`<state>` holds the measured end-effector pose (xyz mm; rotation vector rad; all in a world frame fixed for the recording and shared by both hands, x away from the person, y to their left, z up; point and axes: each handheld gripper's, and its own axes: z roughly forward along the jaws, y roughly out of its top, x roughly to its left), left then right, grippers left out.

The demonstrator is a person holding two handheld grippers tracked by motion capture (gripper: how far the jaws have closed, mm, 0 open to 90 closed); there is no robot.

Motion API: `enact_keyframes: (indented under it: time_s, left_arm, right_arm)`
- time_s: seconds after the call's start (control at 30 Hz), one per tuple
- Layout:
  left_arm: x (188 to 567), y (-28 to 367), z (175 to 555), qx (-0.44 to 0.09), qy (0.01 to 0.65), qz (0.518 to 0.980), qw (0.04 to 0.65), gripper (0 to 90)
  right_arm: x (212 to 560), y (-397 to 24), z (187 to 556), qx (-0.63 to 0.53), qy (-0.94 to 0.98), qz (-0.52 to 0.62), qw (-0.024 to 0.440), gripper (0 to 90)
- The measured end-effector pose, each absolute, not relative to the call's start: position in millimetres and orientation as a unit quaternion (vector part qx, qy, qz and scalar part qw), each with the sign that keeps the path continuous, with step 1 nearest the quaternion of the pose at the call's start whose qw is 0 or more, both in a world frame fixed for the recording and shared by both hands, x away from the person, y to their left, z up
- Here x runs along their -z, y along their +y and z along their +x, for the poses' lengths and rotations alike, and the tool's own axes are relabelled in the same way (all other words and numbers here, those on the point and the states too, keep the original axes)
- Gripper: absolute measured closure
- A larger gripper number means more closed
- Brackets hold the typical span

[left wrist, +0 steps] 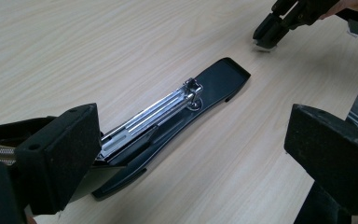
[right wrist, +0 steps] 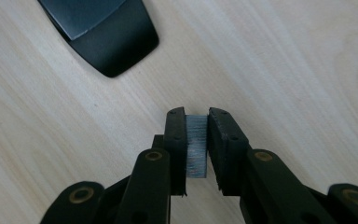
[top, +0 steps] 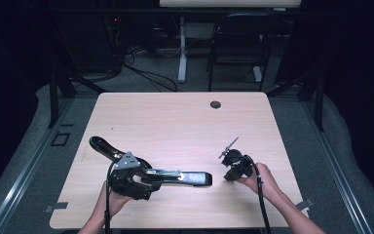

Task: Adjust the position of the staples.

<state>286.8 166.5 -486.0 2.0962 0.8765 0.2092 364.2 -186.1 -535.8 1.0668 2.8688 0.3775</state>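
— Staples [right wrist: 196, 145], a grey strip, pinched in my right tongs [right wrist: 197, 116]. The stapler?

— Open on the bench [top: 175, 117], left of them, beside my spread left tongs [left wrist: 191, 154].

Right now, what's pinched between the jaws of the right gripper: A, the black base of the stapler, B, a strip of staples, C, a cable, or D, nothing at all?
B: in the right gripper view the right gripper has its pads pressed on either side of a grey metal strip of staples, while the opened stapler lies apart on the table.
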Motion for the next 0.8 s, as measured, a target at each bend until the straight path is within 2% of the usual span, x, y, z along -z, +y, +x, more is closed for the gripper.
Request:
enact_keyframes:
  time_s: [0.23, 0.37, 0.8]
  left_arm:
    - [488.0, 165.1, 287.4, -0.08, 0.343, 0.84, 0.413, 3.8]
    - [488.4, 165.1, 287.5, -0.077, 0.34, 0.842, 0.412, 3.7]
    - [489.9, 164.2, 287.9, -0.074, 0.34, 0.842, 0.411, 3.9]
  right_arm:
    - [541.6, -179.9, 362.2, -0.107, 0.938, 0.327, 0.029, 77.1]
    - [541.6, -180.9, 363.0, -0.109, 0.938, 0.327, 0.025, 70.3]
    - [539.9, -181.5, 369.0, -0.137, 0.929, 0.345, 0.011, 72.6]
